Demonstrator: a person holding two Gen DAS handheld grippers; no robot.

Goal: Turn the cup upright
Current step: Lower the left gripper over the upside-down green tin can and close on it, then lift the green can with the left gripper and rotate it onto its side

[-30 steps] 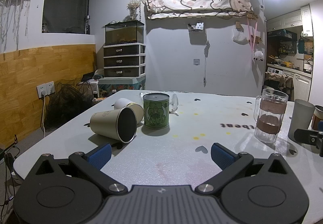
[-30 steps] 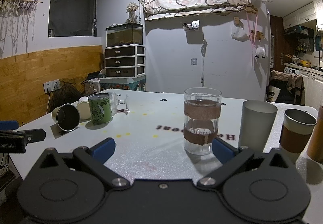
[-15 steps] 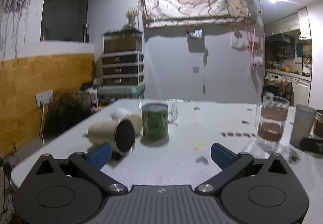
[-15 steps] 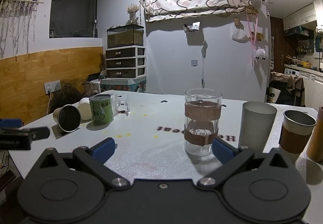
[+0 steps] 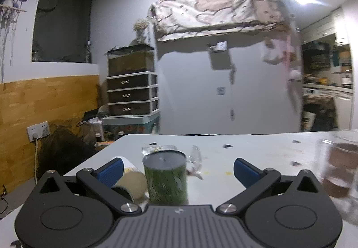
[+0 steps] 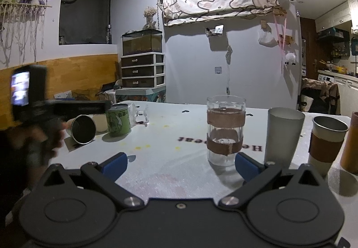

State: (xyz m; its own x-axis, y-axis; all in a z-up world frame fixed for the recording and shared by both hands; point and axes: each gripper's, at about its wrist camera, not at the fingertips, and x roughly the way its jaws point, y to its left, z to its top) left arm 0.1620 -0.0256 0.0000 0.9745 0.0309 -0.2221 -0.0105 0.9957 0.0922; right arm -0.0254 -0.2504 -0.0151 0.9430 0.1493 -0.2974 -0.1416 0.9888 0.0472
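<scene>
A beige cup with a dark metal inside [image 6: 83,129] lies on its side at the table's left, mouth toward me. Behind it lies a white cup [image 6: 100,123]; in the left wrist view a beige cup [image 5: 132,183] shows partly behind the left finger. A green cup [image 5: 165,177] stands upside down beside it and also shows in the right wrist view [image 6: 118,120]. My left gripper [image 5: 177,169] is open, with the green cup between its fingers' line of sight. My right gripper [image 6: 180,164] is open and empty over the table's front.
A glass with brown bands [image 6: 225,130], a frosted grey cup [image 6: 283,134], a sleeved metal cup [image 6: 327,138] and a brown cylinder [image 6: 351,143] stand on the white table [image 6: 170,165] at the right. A clear glass mug [image 6: 139,111] lies behind the green cup.
My left gripper has moved forward and lifted toward the lying cups; the green cup now looms close. The right gripper has stayed still.
</scene>
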